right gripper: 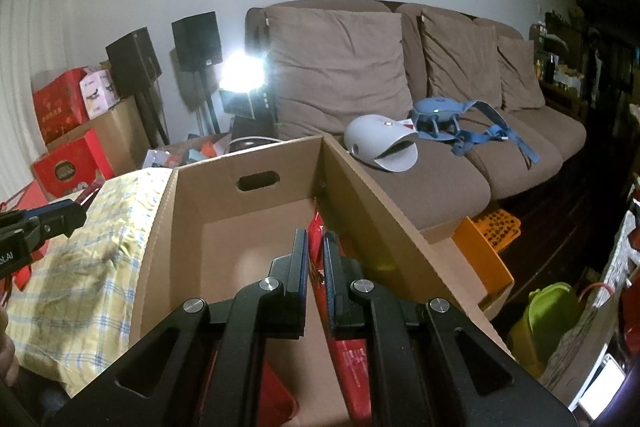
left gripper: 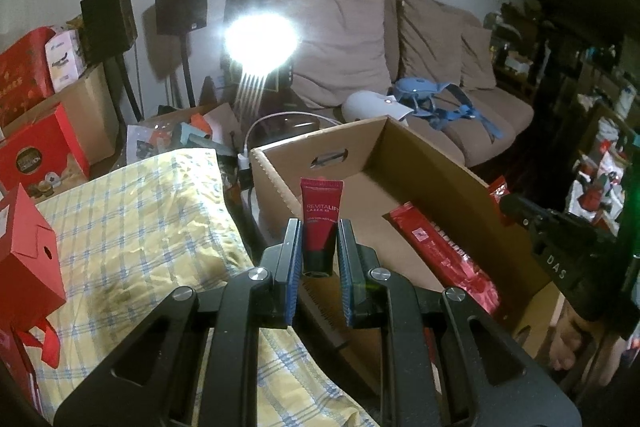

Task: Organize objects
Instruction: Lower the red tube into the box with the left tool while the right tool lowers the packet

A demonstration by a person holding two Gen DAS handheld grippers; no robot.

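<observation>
Indoors, at lower centre of the left wrist view, the left tongs (left gripper: 319,237) clamp a red tube (left gripper: 320,223) marked REVITALIFT, cap end down, crimped end up. Left of them lies a yellow checked cloth (left gripper: 132,227), with a red carton (left gripper: 28,247) at the frame's left edge. Behind and right of the tube stands an open cardboard box (left gripper: 424,155); the tube hangs at its near left wall, above the rim. On the box floor, right of centre, lies a long red packet (left gripper: 444,251). At the right edge, the other black tool reaches over the box's far wall.

From the right wrist view, the cloth sits at left, the box (right gripper: 248,211) at centre. The right tongs (right gripper: 316,247), at lower centre, stand narrow around the upright edge of a red packet (right gripper: 318,259) inside the box; contact seems likely but cannot be confirmed. A brown sofa (right gripper: 440,87) fills the right half, carrying a white helmet-like object (right gripper: 376,143).
</observation>
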